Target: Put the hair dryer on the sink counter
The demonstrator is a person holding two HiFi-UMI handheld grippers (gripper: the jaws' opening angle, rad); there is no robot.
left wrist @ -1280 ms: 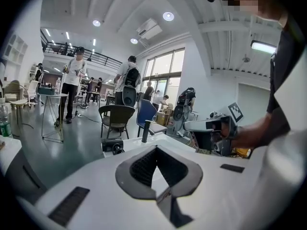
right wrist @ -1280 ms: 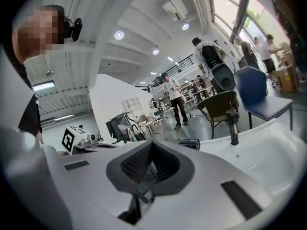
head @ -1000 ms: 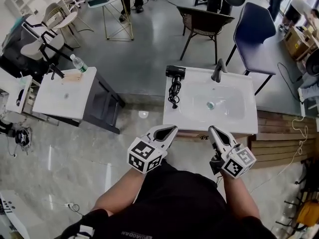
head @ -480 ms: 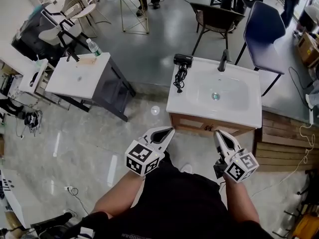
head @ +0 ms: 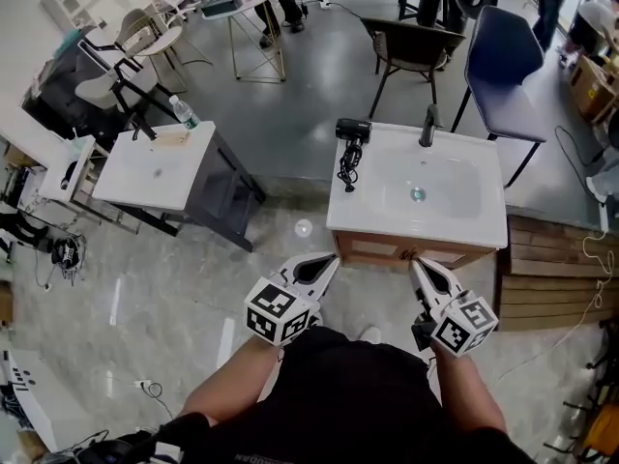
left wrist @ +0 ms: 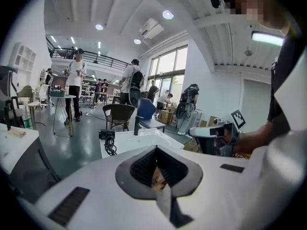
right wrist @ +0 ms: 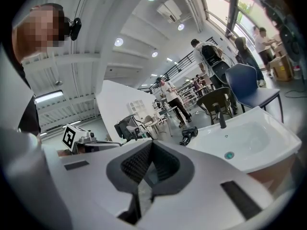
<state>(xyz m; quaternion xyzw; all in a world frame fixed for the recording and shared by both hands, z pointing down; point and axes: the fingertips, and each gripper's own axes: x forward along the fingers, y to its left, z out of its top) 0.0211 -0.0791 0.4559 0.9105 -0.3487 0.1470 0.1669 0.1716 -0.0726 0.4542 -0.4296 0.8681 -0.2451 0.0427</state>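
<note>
Locating the hair dryer at the back left corner of the sink table, body crosswise, cord trailing frontward, well ahead of the left hand-held gripper, the nearer one, and left of the right hand-held gripper, both pressed together, empty.

The head view looks steeply down from above; the 2 gripper views look forward from low down, all sharing the sink counter.
</note>
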